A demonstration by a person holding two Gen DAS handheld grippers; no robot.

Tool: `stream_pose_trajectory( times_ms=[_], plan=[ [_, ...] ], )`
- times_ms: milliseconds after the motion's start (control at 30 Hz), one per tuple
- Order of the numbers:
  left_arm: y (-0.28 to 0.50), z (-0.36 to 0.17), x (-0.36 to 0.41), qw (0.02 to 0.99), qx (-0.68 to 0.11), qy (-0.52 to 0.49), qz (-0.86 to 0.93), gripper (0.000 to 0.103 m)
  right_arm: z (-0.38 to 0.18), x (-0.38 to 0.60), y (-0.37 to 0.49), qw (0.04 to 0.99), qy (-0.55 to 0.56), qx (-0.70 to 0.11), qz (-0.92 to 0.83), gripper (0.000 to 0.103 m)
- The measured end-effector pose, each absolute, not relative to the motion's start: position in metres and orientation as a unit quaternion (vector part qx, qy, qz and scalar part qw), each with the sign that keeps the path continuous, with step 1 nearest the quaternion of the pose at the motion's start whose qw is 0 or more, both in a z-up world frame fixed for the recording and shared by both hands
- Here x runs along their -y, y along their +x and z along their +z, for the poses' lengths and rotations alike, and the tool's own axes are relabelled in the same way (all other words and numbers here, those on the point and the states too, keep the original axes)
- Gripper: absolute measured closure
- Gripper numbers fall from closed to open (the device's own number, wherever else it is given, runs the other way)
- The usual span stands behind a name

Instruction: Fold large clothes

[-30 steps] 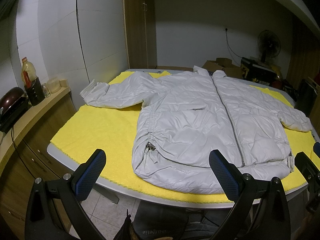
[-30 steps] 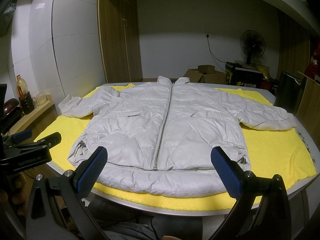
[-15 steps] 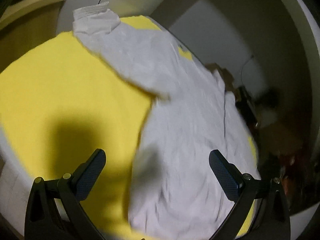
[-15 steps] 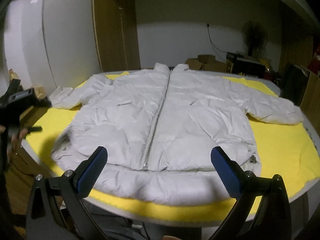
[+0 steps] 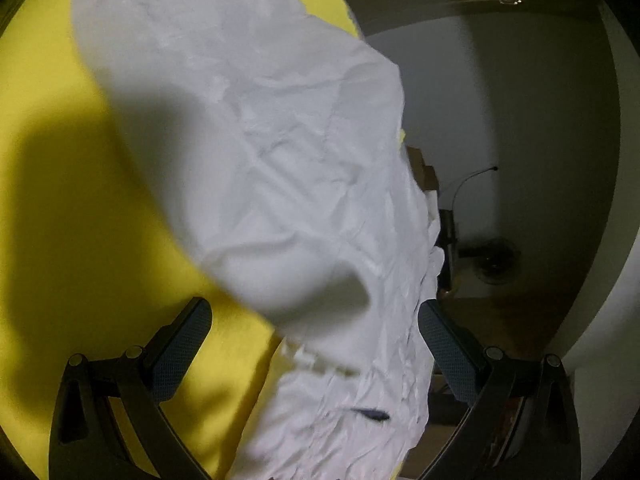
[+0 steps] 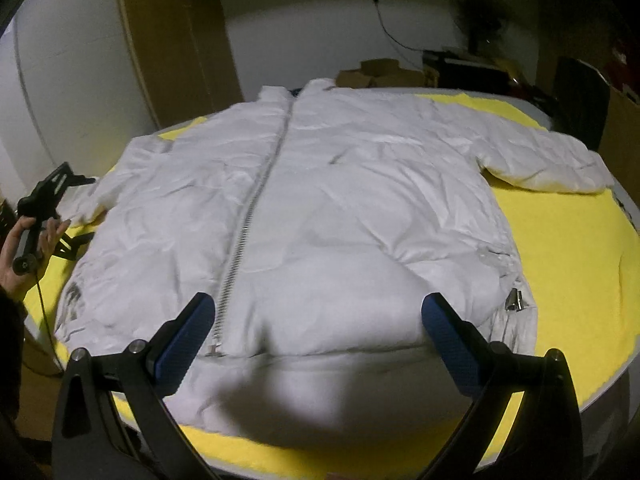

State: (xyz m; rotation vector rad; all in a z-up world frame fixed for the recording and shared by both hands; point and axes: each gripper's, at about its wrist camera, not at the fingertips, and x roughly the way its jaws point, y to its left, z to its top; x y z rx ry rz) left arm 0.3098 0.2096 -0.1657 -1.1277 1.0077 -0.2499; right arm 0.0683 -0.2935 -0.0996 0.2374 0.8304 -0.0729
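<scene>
A white puffer jacket [image 6: 320, 200] lies flat and zipped on a yellow cloth [image 6: 560, 248], both sleeves spread out. My right gripper [image 6: 318, 336] hovers open over the hem, near the zipper's lower end [image 6: 224, 288]. My left gripper [image 5: 314, 344] is open and tilted, close above the jacket's left sleeve [image 5: 248, 160], which fills its view near the armpit. In the right wrist view the left gripper [image 6: 52, 192] shows at the sleeve's end, held by a hand [image 6: 16, 256]. Nothing is between either pair of fingers.
The yellow cloth covers a round white table [image 6: 608, 396]. Behind it stand cardboard boxes [image 6: 380, 74], a fan [image 6: 480, 16], dark equipment [image 6: 580, 96] and a wooden cabinet [image 6: 180, 40].
The left gripper has swung in low over the left sleeve and rolled sideways. The right gripper has moved forward and down toward the hem. The jacket has not moved.
</scene>
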Motion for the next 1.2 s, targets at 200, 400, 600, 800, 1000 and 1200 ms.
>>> stream_pose_trajectory(
  times_ms=[200, 400, 600, 800, 1000, 1200],
  plan=[
    [0.325, -0.162, -0.226, 0.738, -0.439, -0.501, -0.106, 0.0, -0.1, 0.288, 0.083, 0.907, 0.107, -0.405, -0.033, 0.0],
    [0.326, -0.141, -0.273, 0.783, -0.411, -0.465, -0.049, 0.001, -0.095, 0.277, 0.089, 0.912, 0.082, -0.401, -0.04, 0.0],
    [0.335, -0.148, -0.322, 0.795, -0.391, -0.463, -0.023, 0.002, -0.091, 0.263, 0.098, 0.911, 0.065, -0.404, -0.038, 0.0],
    [0.338, -0.149, -0.339, 0.802, -0.396, -0.448, -0.012, 0.058, -0.077, 0.229, 0.109, 0.918, 0.034, -0.395, -0.017, 0.0],
    [0.33, -0.141, -0.349, 0.826, -0.398, -0.399, -0.014, 0.094, -0.063, 0.205, 0.123, 0.917, 0.017, -0.399, 0.003, 0.0],
    [0.289, -0.057, -0.316, 0.925, -0.305, -0.227, -0.006, 0.095, -0.035, 0.171, 0.195, 0.894, 0.046, -0.442, 0.056, 0.0]
  ],
)
